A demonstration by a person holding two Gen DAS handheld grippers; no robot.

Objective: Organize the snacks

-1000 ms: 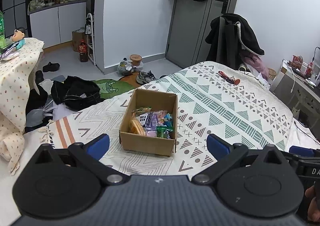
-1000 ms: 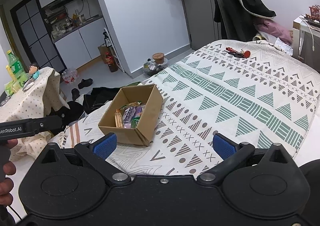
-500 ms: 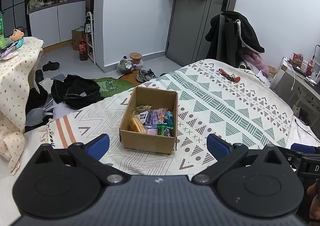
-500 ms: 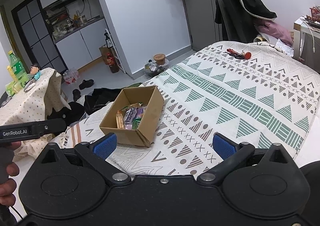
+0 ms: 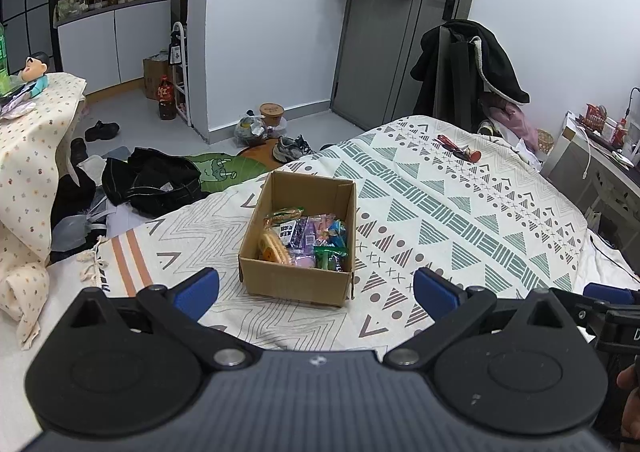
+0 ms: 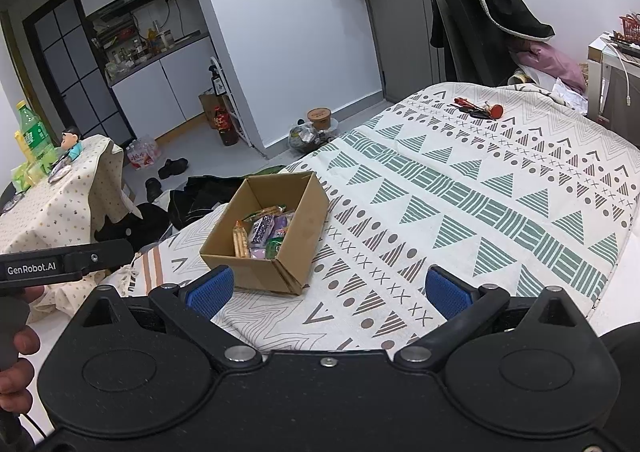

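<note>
Gaping wide: left tongs | right tongs | both empty

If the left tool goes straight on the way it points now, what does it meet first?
Most likely the cardboard box of snacks: its near wall sits between the open fingers of the left tool. Depth is uncertain.

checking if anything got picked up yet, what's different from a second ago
Almost nothing. Both views shift slightly, so both grippers drifted a little. Nothing was gripped or released: the left gripper and right gripper stay open and empty. The cardboard box sits in the same spot on the bedspread, snacks still inside.
</note>
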